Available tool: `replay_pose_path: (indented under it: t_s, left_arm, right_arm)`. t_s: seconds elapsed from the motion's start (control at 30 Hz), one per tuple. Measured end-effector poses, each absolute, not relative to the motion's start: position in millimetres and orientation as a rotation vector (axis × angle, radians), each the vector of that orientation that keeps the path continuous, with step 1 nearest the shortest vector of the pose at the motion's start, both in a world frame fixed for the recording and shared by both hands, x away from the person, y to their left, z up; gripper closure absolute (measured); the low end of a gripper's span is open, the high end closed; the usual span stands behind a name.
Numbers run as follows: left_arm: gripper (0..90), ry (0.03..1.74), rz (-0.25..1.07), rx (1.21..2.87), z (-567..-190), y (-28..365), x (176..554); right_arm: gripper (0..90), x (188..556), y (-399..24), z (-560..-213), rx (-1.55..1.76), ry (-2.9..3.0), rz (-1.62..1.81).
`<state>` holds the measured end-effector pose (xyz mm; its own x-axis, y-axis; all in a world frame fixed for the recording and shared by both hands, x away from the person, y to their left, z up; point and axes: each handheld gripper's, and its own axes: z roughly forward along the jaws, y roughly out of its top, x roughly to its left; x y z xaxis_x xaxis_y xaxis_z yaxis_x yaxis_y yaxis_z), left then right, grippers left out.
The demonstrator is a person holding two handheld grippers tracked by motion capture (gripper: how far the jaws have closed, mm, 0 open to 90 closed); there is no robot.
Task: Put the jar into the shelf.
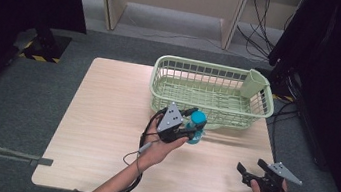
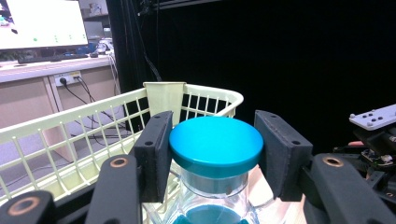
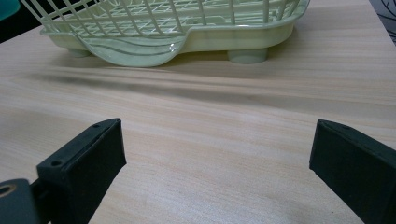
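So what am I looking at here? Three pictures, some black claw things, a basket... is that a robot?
No robot: a person holds a two-jaw claw in each hand. One picture looks down from above the wooden table; the other two come from cameras riding on each claw. On the table stands a pale green basket with a cup holder in its corner. The left claw grips a clear jar with a teal lid by the basket's near side. The right claw is open, holding nothing.

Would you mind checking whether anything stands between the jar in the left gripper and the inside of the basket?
Only the basket's near wall stands between them. The left gripper holds the teal-lidded jar just outside it, lid about rim height; nothing visible lies inside.
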<state>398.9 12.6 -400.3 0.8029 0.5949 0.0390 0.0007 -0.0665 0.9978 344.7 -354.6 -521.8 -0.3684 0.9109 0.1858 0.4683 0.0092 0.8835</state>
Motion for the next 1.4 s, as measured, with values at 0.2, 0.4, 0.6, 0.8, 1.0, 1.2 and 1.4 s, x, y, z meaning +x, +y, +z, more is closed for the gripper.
replay_pose_path:
  t_s: [0.2, 0.4, 0.6, 0.8, 1.0, 1.2, 1.4]
  left_arm:
    - [48.0, 0.510, 0.522, 1.566, -387.8, 17.2, 402.6]
    - [48.0, 0.518, 0.528, 1.559, -377.6, 20.2, 406.1]
    - [48.0, 0.521, 0.540, 1.550, -369.0, 22.0, 409.1]
    - [48.0, 0.523, 0.542, 1.544, -359.9, 22.4, 413.0]
    - [48.0, 0.533, 0.533, 1.541, -353.2, 22.7, 419.3]
    - [48.0, 0.545, 0.536, 1.538, -348.9, 22.9, 425.1]
    - [48.0, 0.557, 0.552, 1.533, -341.0, 22.1, 433.7]
  right_arm:
    - [3.5, 344.7, -354.5, -521.9, 1.411, 1.850, 1.327]
    - [3.5, 344.6, -354.3, -521.9, 1.413, 1.849, 1.328]
    - [3.5, 344.7, -354.6, -521.9, 1.412, 1.849, 1.329]
    - [3.5, 344.7, -354.6, -521.9, 1.413, 1.849, 1.328]
    - [3.5, 344.7, -354.6, -521.9, 1.414, 1.850, 1.328]
    - [3.5, 344.7, -354.7, -521.8, 1.416, 1.849, 1.331]
    - [3.5, 344.7, -354.9, -521.8, 1.418, 1.848, 1.334]
